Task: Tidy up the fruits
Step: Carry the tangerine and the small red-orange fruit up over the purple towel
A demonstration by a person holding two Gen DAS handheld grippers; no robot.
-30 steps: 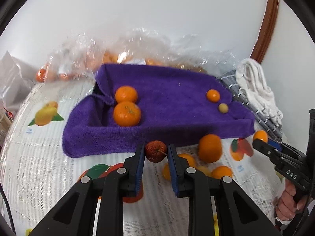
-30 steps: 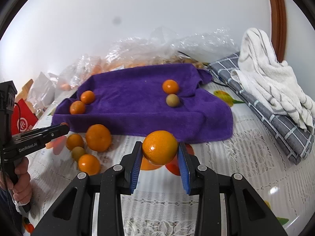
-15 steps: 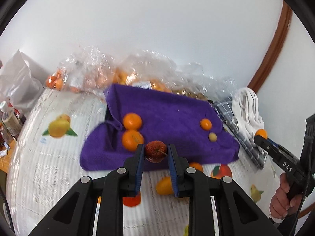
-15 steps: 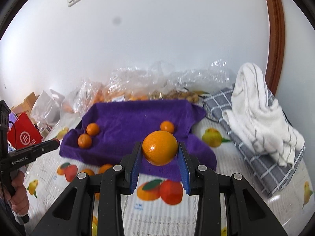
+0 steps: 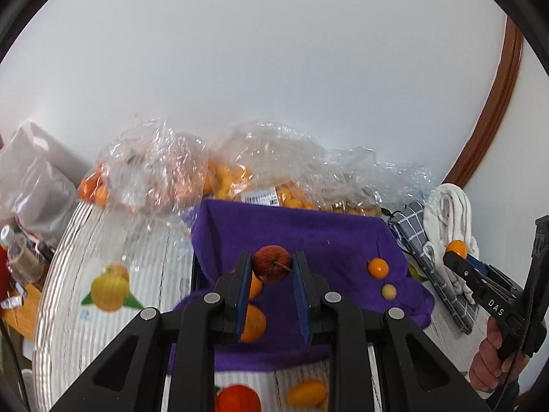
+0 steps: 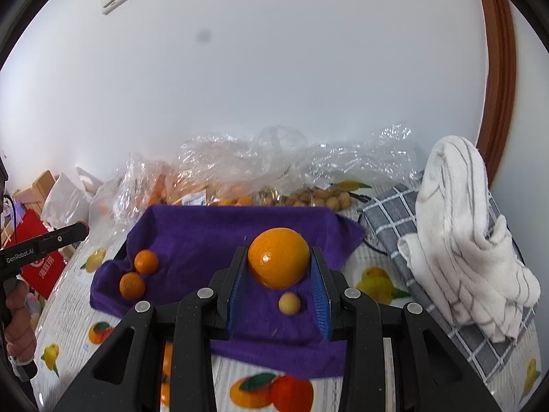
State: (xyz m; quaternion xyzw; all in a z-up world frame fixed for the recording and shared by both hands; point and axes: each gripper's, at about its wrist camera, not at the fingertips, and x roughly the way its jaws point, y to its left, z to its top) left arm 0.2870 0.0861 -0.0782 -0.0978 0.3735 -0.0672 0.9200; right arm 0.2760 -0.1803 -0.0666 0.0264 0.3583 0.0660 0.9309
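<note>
**Both fruits hang above the purple towel, each toward its own side**

The purple towel (image 6: 212, 237) is the landmark here: it lies spread on the printed tablecloth (image 5: 89, 261), in front of the clear plastic bags (image 5: 274, 168) of fruit at the wall. All that follows is placed relative to it.

The right gripper (image 6: 278, 276) is clamped on a large orange (image 6: 278, 262), which hangs over the right part of the towel. Directly under it, on the cloth, lies a small pale yellow fruit (image 6: 289, 303). Two small oranges (image 6: 139, 274) rest at the towel's left edge, well apart from this hand.

The left gripper (image 5: 272, 274) is clamped on a small red apple (image 5: 272, 263), its stem toward the right jaw. It hangs over the left part of the towel, near those two oranges, one of which shows between the jaws below the apple.

In my judgement the coming move is a lowering for each hand. Both fruits are round, so no long axis matters; only the side matters.
</note>
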